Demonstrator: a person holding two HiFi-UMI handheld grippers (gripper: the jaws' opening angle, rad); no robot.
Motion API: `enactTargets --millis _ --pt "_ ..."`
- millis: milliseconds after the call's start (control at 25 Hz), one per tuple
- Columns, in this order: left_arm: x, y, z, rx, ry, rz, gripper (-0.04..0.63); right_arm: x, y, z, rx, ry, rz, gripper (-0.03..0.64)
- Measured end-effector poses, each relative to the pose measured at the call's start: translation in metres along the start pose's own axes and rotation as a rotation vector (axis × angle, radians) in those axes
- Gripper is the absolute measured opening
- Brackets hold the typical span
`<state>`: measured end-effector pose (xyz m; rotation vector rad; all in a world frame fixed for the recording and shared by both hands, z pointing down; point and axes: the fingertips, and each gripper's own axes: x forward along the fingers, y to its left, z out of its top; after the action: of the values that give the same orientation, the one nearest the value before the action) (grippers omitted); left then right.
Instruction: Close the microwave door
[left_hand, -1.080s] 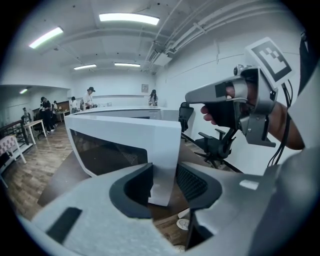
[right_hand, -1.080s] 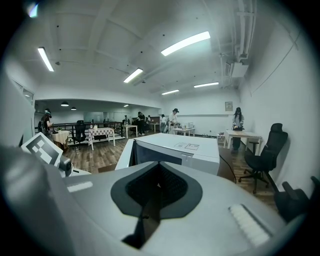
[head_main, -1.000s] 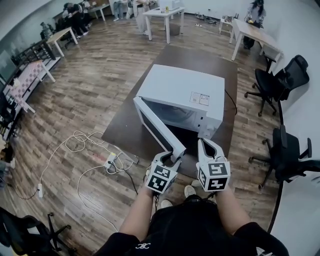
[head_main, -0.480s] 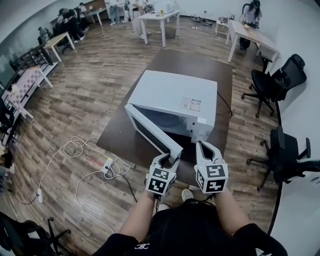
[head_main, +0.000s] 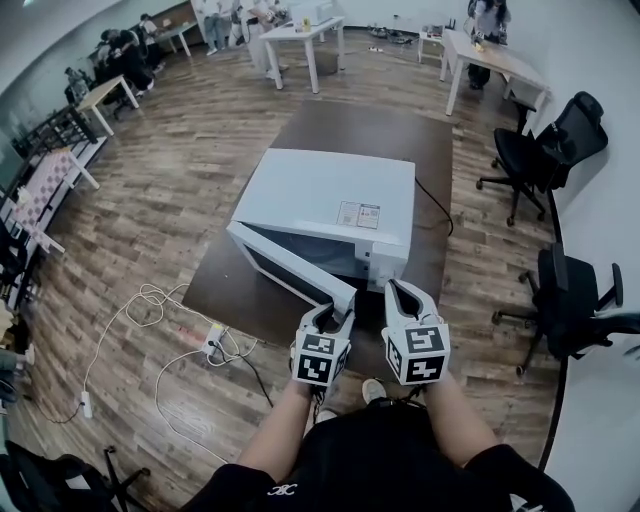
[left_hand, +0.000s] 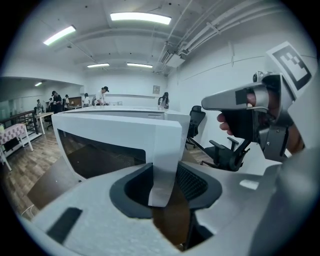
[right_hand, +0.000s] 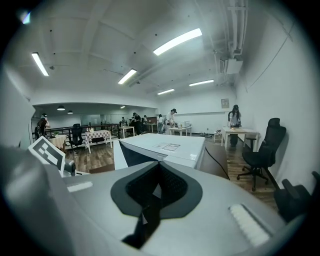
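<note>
A white microwave (head_main: 330, 195) stands on a dark brown table (head_main: 400, 140), its door (head_main: 285, 268) ajar and hinged at the left. My left gripper (head_main: 337, 315) is shut on the door's free edge. In the left gripper view that white edge (left_hand: 162, 150) stands upright between the pads of the left gripper (left_hand: 165, 172), and the dark window (left_hand: 100, 155) runs off to the left. My right gripper (head_main: 396, 290) hovers just right of the door edge, in front of the microwave's control side, shut and empty. In the right gripper view the right gripper (right_hand: 159, 167) faces the microwave's top (right_hand: 167, 144).
Two black office chairs (head_main: 530, 150) (head_main: 575, 300) stand to the right of the table. A power strip with white cables (head_main: 215, 340) lies on the wood floor at the left. White tables (head_main: 300, 35) and several people are far back.
The door has swung closer to the microwave's front, with my left gripper still on its free edge. Both grippers have moved toward the microwave.
</note>
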<state>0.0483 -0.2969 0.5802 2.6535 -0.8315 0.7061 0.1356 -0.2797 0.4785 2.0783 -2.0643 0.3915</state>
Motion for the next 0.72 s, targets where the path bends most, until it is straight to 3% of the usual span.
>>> enactTargets --millis 720 --pt "0.067 0.0 0.042 -0.025 0.005 0.088 0.164 0.02 -0.055 -0.004 0.052 -0.002 -0.01 0.009"
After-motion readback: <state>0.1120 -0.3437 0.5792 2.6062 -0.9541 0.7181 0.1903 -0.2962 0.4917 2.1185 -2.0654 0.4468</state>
